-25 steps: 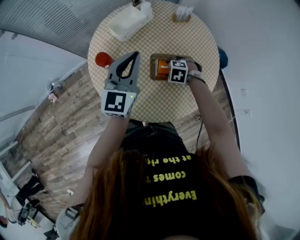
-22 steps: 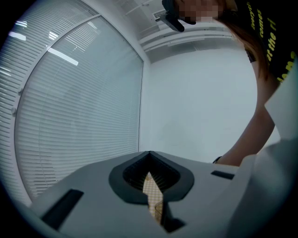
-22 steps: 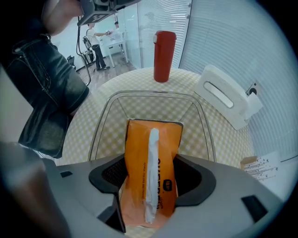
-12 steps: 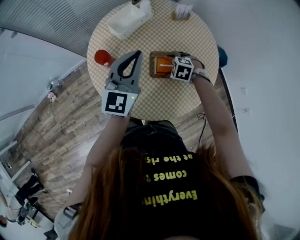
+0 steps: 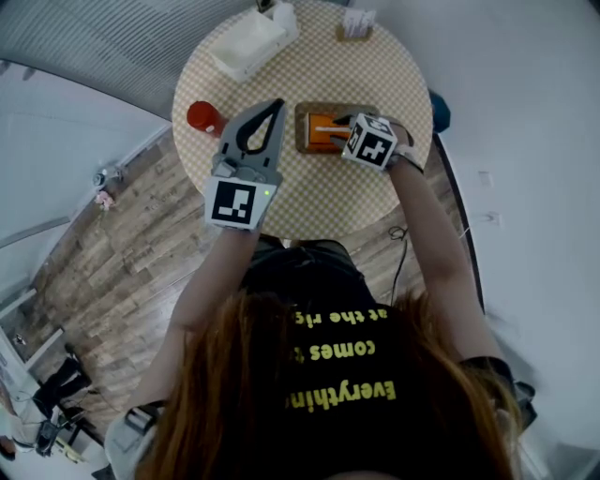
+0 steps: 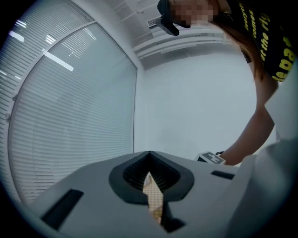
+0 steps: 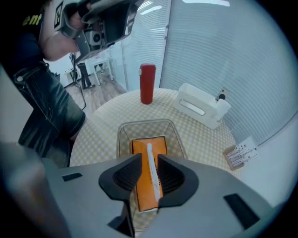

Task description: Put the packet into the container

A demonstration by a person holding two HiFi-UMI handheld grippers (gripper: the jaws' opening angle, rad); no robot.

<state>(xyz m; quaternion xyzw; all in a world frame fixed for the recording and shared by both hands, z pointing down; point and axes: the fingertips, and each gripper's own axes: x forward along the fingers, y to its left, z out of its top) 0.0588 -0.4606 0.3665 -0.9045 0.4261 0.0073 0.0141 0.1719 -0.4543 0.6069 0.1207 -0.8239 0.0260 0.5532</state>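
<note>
An orange packet [image 7: 142, 146] with a white seam lies flat inside the clear container [image 7: 144, 124] on the round checked table. My right gripper [image 7: 149, 158] hovers just above the packet's near end. Its jaws are closing with a gap still between them, and the pads press on nothing. From the head view the packet [image 5: 323, 131] shows in the container [image 5: 304, 114], partly under the right gripper's marker cube [image 5: 371, 142]. My left gripper [image 5: 277, 105] is held above the table's left side, shut and empty; in its own view the left gripper [image 6: 149, 155] points at a white wall.
A red cylinder [image 5: 203, 116] stands left of the container, at the table's edge. A white box [image 5: 251, 42] sits at the far left and a small card holder [image 5: 354, 25] at the far rim. The table edge [image 5: 309, 225] is close to the person's body.
The right gripper has drawn back to the right, off the container, uncovering more of the orange packet lying inside. The left gripper has barely moved.
</note>
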